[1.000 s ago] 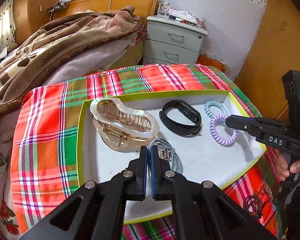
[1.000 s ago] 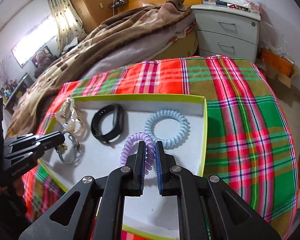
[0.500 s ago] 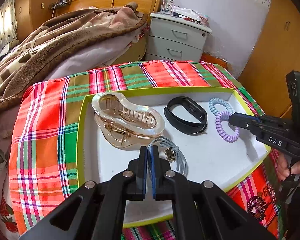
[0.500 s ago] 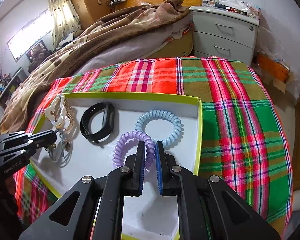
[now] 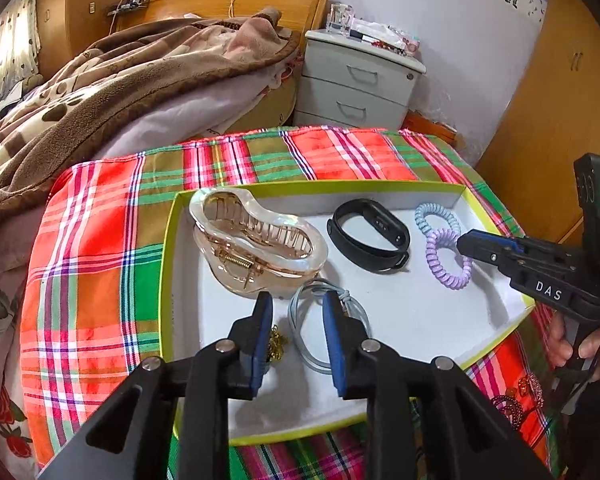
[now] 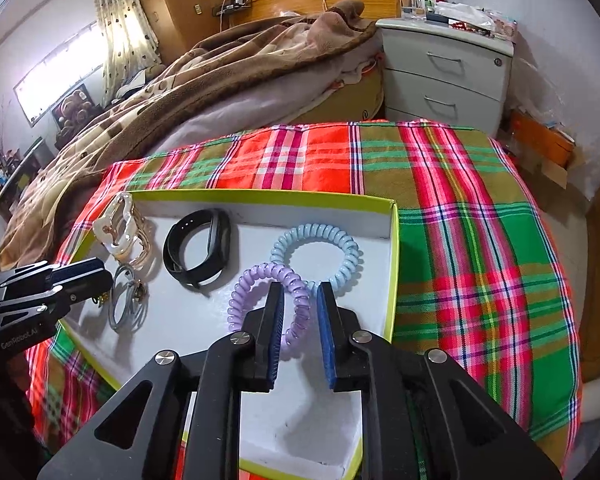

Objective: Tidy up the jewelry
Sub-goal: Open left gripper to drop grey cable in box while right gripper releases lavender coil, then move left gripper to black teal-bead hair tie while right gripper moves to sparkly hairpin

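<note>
Both grippers over tray (image 5: 168,240), nothing gripped.
Left gripper (image 5: 296,320): jaws well apart, straddling grey cord loop (image 5: 320,332) lying flat on tray floor just in front of hair claw (image 5: 256,248); looks freed for release or regrip.
Right gripper (image 6: 298,312): jaws parted around near arc of purple coil tie (image 6: 260,292), not pinching.
Blue coil tie (image 6: 316,256) touching purple one; black band (image 6: 198,248) between coils and claw.
Items spread apart, probably so each stays easy to pick.

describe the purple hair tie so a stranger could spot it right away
Find the green-rimmed tray on the plaid cloth. The purple hair tie lies near its right wall, just ahead of the right claw. It is a coiled ring touching a similar blue tie, but lilac.
</note>
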`<action>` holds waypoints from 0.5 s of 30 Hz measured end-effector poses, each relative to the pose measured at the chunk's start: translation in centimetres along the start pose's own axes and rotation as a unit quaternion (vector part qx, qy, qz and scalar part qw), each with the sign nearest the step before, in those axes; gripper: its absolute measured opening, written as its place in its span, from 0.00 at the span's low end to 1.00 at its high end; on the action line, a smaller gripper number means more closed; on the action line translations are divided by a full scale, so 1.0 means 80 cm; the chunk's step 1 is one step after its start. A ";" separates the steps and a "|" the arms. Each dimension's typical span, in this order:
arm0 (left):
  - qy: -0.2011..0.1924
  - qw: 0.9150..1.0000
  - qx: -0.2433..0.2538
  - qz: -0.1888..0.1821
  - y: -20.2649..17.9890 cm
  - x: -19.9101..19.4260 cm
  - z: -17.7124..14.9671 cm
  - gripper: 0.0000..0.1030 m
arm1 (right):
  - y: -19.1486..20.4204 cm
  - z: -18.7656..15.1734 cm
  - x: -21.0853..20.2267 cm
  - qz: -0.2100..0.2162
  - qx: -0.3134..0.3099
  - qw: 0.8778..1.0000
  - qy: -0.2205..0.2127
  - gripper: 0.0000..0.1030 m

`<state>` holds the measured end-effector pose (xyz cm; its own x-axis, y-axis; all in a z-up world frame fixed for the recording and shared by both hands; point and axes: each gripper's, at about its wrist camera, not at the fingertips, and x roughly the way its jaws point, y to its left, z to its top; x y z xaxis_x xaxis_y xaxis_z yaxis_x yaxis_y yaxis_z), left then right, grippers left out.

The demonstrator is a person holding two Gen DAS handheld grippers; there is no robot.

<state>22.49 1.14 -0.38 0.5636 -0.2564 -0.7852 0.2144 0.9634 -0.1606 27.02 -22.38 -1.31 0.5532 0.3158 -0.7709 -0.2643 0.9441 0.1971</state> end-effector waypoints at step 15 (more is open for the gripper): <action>-0.028 0.999 -0.008 -0.015 -0.008 -0.046 -0.011 0.40 | 0.005 -0.008 -0.044 0.006 0.005 0.999 -0.033 0.28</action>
<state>19.55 1.56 2.08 0.6009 -0.2887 -0.7453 0.2200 0.9562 -0.1930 24.42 -23.22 1.10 0.6016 0.3323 -0.7264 -0.2628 0.9411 0.2128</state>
